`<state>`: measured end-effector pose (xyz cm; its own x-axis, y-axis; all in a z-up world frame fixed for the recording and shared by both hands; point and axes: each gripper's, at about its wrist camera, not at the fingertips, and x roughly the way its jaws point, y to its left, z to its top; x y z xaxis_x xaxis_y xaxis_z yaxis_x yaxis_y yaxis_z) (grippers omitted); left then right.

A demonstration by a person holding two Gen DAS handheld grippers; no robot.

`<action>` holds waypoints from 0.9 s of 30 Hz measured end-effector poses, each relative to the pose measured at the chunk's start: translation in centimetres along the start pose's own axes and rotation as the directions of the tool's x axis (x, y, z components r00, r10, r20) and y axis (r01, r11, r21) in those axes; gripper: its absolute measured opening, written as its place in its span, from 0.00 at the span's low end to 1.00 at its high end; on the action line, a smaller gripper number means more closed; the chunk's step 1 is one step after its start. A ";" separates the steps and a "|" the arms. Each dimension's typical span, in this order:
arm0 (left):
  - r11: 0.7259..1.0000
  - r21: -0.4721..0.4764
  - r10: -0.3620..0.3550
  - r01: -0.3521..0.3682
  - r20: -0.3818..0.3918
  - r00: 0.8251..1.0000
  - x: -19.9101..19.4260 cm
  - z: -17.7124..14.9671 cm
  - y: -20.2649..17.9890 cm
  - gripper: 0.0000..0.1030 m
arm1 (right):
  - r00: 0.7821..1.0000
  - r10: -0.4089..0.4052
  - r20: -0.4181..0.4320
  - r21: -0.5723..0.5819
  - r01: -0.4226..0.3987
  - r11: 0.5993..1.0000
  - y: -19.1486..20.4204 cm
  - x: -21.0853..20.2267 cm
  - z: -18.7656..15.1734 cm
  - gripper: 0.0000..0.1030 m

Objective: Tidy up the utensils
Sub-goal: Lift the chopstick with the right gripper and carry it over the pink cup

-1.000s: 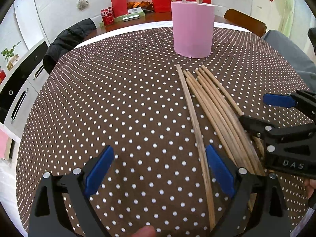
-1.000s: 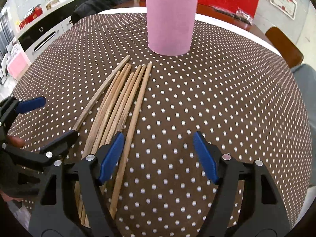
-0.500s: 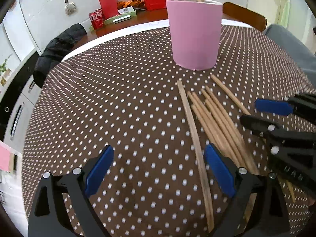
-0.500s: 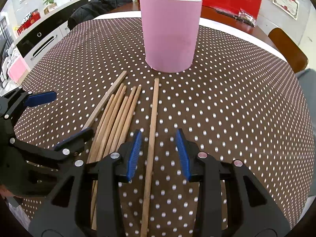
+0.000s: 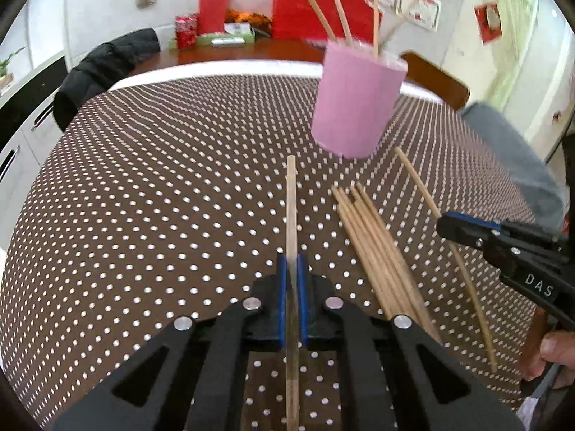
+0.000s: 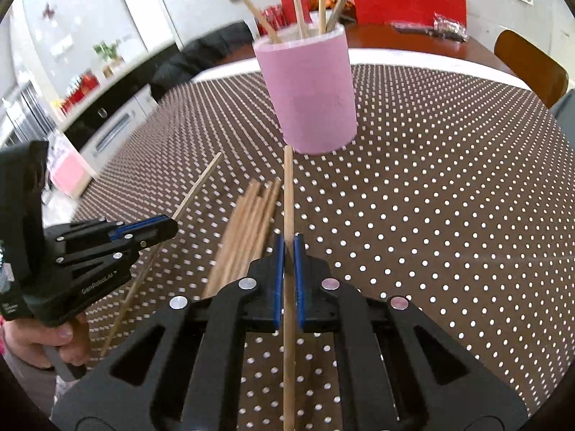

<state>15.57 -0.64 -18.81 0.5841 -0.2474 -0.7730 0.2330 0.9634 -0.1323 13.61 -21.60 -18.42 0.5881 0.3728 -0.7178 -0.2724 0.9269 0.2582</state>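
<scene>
My left gripper (image 5: 291, 262) is shut on one wooden chopstick (image 5: 291, 201), lifted off the dotted tablecloth. My right gripper (image 6: 286, 244) is shut on another chopstick (image 6: 287, 194), also lifted, its tip near the pink cup (image 6: 309, 93). The pink cup (image 5: 355, 104) stands ahead and holds several chopsticks. A bundle of loose chopsticks (image 5: 373, 248) lies on the cloth between the grippers and also shows in the right wrist view (image 6: 244, 230). The right gripper appears at the right of the left view (image 5: 449, 224), the left gripper at the left of the right view (image 6: 169, 224).
A brown white-dotted tablecloth (image 5: 161, 197) covers the round table. A black jacket (image 5: 104, 68) hangs on a chair at the far left. A wooden chair (image 6: 528, 64) stands at the far right. Red boxes and a can (image 5: 187, 30) sit on a counter behind.
Both grippers closed, each on one chopstick, and lifted them off the cloth. The two chopsticks left the bundle. Both views tilted up toward the cup.
</scene>
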 end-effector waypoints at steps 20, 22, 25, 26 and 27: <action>0.994 0.024 -0.105 0.104 0.371 0.922 -8.8 4.7 -2.5 0.06 | 0.947 0.121 0.297 -0.017 -0.122 0.992 2.1 -8.4 4.0 0.06; 0.994 0.034 -0.109 0.104 0.413 0.904 -9.3 5.9 -2.7 0.06 | 0.942 0.122 0.312 -0.023 -0.120 0.992 2.2 -8.8 4.6 0.06; 0.993 0.049 -0.116 0.105 0.473 0.873 -10.2 7.5 -3.2 0.06 | 0.932 0.124 0.339 -0.034 -0.119 0.992 2.3 -9.5 5.6 0.06; 0.992 0.057 -0.123 0.110 0.496 0.859 -10.6 7.9 -3.2 0.06 | 0.929 0.124 0.348 -0.037 -0.118 0.992 2.2 -9.6 5.9 0.06; 0.992 0.067 -0.130 0.111 0.531 0.837 -11.0 8.5 -3.4 0.06 | 0.927 0.123 0.353 -0.039 -0.117 0.992 2.2 -9.7 6.2 0.06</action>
<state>14.98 -2.04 -4.56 0.8716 -0.3870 -0.3009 0.3483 0.9208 -0.1755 12.01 -22.92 -6.93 0.7809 0.4754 -0.4053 -0.3691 0.8745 0.3145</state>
